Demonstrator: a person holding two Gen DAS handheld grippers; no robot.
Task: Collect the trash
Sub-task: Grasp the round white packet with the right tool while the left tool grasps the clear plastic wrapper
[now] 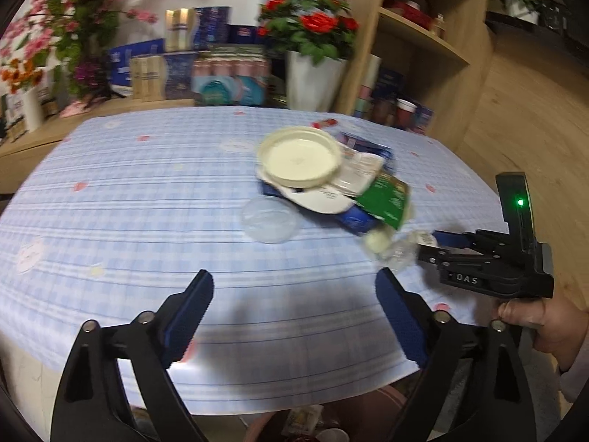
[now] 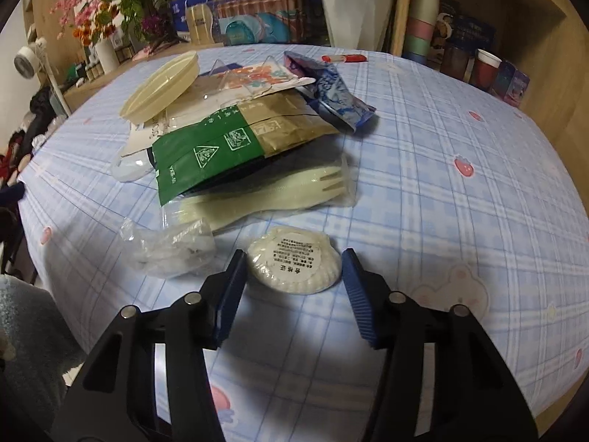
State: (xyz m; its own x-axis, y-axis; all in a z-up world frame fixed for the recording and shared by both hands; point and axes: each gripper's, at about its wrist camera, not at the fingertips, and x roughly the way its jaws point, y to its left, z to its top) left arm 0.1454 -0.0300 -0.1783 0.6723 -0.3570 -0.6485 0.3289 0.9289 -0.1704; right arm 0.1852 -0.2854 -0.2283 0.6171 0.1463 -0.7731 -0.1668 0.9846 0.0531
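Note:
A pile of trash lies on the blue checked tablecloth (image 2: pixel 441 118): a cream lid (image 2: pixel 162 86), a green and tan packet (image 2: pixel 206 154), a blue wrapper (image 2: pixel 331 92), a wrapped plastic fork (image 2: pixel 279 191) and crumpled clear film (image 2: pixel 165 250). A white shell-shaped packet (image 2: pixel 294 261) lies between the tips of my right gripper (image 2: pixel 293 258). The pads stand close at its sides, and I see no squeeze. In the left wrist view the right gripper (image 1: pixel 429 246) reaches the pile's near edge. My left gripper (image 1: pixel 294 276) hangs open over the table's near part, holding nothing.
A clear round lid (image 1: pixel 270 219) lies left of the pile. Boxes, flower pots and a white vase (image 1: pixel 313 77) line the back. A wooden shelf (image 1: pixel 423 37) stands at the right. A brown container (image 1: pixel 368 405) shows below the table's near edge. A hand (image 1: pixel 545 324) holds the right gripper.

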